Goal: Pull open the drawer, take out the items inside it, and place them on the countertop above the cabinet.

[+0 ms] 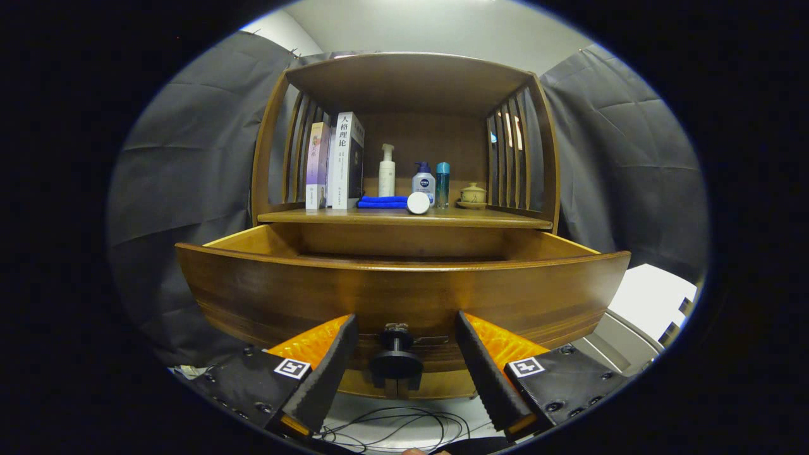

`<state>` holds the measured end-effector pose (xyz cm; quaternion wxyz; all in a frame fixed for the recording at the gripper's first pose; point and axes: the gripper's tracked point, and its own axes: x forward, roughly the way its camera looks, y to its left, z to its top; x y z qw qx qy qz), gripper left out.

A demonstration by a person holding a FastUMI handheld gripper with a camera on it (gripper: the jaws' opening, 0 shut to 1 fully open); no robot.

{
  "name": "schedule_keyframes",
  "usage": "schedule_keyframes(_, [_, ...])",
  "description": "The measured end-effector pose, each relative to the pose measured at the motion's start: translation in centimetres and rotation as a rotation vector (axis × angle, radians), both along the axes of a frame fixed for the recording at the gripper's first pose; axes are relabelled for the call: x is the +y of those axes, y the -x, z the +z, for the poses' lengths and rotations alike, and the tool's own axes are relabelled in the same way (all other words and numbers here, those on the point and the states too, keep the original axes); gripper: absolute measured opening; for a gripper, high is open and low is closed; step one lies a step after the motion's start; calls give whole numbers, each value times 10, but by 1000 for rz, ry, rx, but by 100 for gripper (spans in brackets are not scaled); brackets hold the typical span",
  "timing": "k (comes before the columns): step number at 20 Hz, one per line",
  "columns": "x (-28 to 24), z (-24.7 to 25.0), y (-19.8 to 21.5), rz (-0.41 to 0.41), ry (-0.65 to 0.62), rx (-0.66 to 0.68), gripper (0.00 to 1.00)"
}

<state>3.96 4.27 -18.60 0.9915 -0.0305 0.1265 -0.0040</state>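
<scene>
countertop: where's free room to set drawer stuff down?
Bare strip along the countertop front edge, widest right of the white jar, before the teapot. Books, cloth and bottles crowd left-centre. Gripper open around the knob.

Wooden drawer (pixel 404 294) pulled open, black knob (pixel 396 361)

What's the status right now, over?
Gripper open, fingers either side of the black knob, not touching. Drawer pulled out; inside hidden by its front. Countertop already carries books, bottles, a cloth.
</scene>
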Motion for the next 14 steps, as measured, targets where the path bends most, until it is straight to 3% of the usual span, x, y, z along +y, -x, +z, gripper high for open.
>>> schedule_keyframes(14, [9,3,-59,-37,6,-6,98])
